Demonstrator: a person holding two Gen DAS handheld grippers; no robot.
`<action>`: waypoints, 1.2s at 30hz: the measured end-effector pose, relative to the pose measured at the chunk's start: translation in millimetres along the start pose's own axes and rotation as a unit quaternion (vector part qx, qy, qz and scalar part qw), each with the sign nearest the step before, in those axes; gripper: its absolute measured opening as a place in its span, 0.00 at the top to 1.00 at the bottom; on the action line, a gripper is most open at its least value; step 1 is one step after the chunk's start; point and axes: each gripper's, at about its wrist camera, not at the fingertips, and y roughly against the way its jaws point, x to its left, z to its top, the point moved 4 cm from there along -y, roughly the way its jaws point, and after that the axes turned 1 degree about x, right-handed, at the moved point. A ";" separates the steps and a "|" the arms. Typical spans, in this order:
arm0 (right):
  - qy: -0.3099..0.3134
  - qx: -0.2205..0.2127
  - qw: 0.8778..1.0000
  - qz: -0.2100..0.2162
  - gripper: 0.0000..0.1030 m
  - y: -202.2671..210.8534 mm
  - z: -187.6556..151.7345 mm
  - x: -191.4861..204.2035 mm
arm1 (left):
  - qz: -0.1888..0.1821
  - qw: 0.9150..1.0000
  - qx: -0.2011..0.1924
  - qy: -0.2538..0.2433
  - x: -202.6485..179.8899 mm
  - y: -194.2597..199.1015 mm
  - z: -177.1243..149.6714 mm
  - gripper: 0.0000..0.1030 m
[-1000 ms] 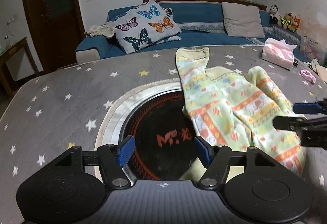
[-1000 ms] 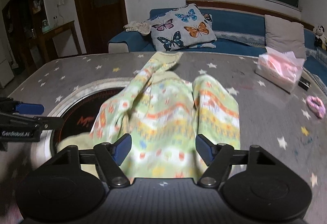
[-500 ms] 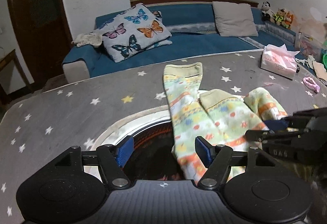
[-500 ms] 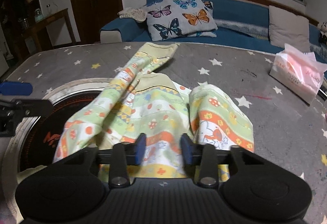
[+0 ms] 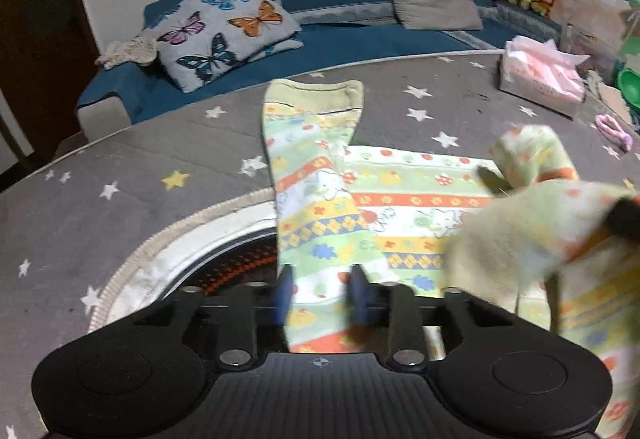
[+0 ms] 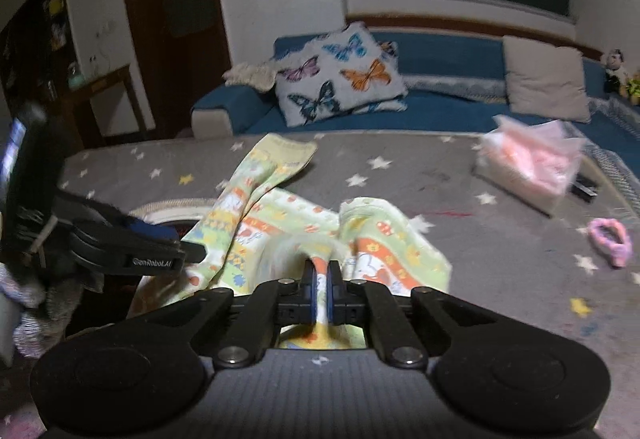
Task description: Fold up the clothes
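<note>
A green patterned garment lies spread on the grey star-print table cover. My left gripper is at the near end of the garment's long left part. Its jaws are closing, and the cloth still lies flat between the blue pads. My right gripper is shut on a bunched fold of the garment and holds it raised. In the left wrist view that lifted fold fills the right side and hides most of the right gripper. In the right wrist view the left gripper reaches in from the left.
A pink tissue pack and a pink hair tie lie at the table's far right. A dark round inset sits under the garment's near left. Behind the table is a blue sofa with a butterfly pillow.
The left gripper moved right and down onto the garment, and its jaws narrowed around the cloth. The right gripper shut on the fabric and raised a fold of it.
</note>
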 end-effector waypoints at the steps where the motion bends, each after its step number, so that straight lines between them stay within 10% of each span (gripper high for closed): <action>1: -0.005 -0.006 1.000 -0.005 0.96 9.3 -1.0 -4.9 | -0.003 1.000 -0.003 -0.001 -0.8 1.0 -1.2 0.84; 5: -0.034 -0.029 0.998 -0.033 0.96 46.2 -11.0 -28.6 | 0.008 1.000 -0.020 -0.006 0.1 9.3 -4.3 0.98; 18: -0.123 -0.039 0.982 -0.137 0.96 114.9 -68.6 -107.6 | 0.076 0.996 -0.036 0.040 33.9 40.6 -36.3 1.00; 36: -0.159 -0.031 0.975 -0.151 0.96 122.8 -98.7 -120.8 | 0.076 0.993 -0.045 0.083 50.3 80.7 -61.8 0.97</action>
